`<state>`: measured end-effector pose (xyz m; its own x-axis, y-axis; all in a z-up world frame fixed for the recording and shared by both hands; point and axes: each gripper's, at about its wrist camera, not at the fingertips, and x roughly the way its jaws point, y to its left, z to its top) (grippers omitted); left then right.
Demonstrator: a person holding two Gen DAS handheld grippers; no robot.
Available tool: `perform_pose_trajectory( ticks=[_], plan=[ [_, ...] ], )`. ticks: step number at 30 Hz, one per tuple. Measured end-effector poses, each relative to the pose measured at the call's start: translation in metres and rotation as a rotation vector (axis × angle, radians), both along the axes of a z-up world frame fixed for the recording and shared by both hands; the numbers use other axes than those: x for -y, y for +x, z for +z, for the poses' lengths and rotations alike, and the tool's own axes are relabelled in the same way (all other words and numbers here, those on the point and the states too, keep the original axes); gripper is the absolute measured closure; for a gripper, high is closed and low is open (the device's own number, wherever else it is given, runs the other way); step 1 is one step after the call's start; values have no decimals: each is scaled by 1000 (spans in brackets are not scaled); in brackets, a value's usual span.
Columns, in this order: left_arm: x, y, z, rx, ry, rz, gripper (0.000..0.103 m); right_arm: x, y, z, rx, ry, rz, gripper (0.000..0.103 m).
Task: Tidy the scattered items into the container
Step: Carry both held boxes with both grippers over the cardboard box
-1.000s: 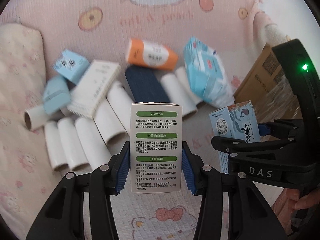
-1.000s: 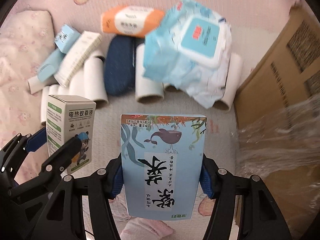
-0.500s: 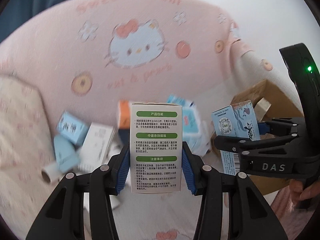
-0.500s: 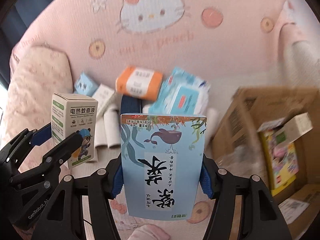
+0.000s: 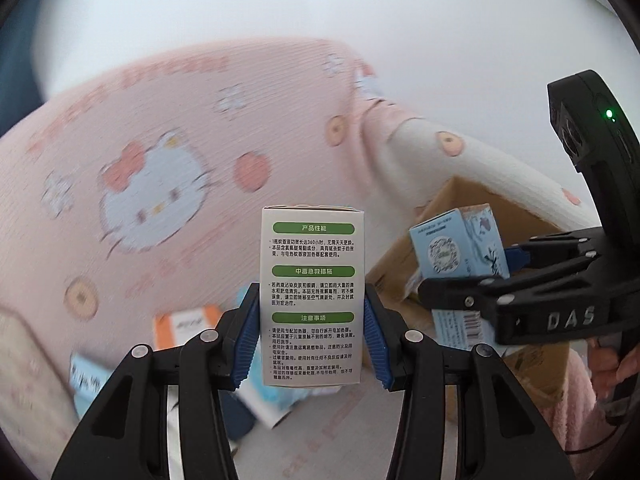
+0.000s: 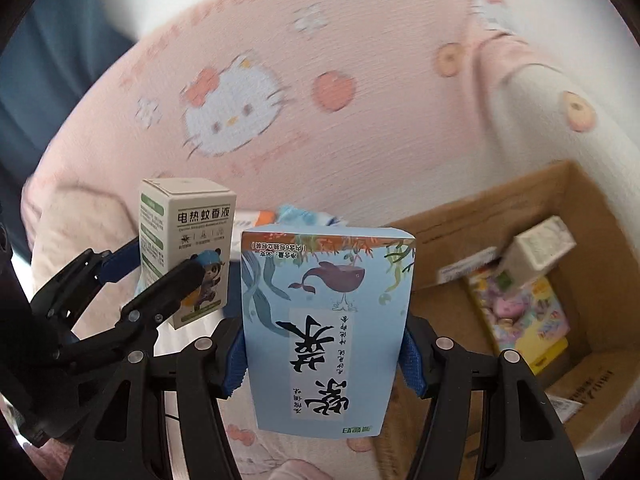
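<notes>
Cardboard, smooth and printed: the white-and-green carton [image 5: 312, 300] is a tall rectangular box with green banners and small black print down its face, standing upright between the ribbed blue pads [image 5: 248, 340] of the left gripper [image 5: 311, 344], whose jaws pinch its two narrow sides. Beside it the right gripper [image 6: 323, 354] clamps a pale blue carton [image 6: 326, 328] the same way — a flat, glossy box with a whale drawing and bold black characters that read upside down from its own camera. Both cartons are held up in the air, clear of the bed, near each other; each shows in the other's view.

Off to the right of them sits the container, a brown corrugated cardboard box [image 6: 576, 184] with its flaps open. Inside lie a colourful flat pack [image 6: 524, 316] and a small cream carton [image 6: 536, 252] tilted against it.

Below and behind, blurred, more items lie on the pink bed cover [image 5: 168, 128] — an orange-and-white pack [image 5: 188, 326] and pale blue packets [image 5: 86, 380]. That cover is a ribbed knit with a cartoon cat face and round peach motifs, draped to the bed's far edge against a plain white wall [image 5: 320, 8].
</notes>
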<state>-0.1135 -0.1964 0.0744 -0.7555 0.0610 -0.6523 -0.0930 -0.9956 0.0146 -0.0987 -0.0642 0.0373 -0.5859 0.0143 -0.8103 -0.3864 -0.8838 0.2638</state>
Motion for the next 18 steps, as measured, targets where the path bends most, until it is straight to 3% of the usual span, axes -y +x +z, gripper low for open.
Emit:
perform_pose_trajectory(
  ticks=[4, 8, 11, 15, 18],
  plan=[
    [-22, -24, 8, -10, 17, -93, 52, -33, 21, 9, -8, 11, -97, 43],
    [-46, -59, 15, 1, 19, -181, 52, -78, 41, 6, -13, -121, -178, 43],
    [-67, -82, 17, 3, 37, -264, 52, -103, 49, 0, 13, -148, -261, 43],
    [-94, -114, 6, 59, 85, -374, 52, -130, 53, -14, 51, -244, -331, 43],
    [-108, -131, -5, 94, 107, -428, 52, -142, 55, -20, 81, -245, -381, 43]
  ],
)
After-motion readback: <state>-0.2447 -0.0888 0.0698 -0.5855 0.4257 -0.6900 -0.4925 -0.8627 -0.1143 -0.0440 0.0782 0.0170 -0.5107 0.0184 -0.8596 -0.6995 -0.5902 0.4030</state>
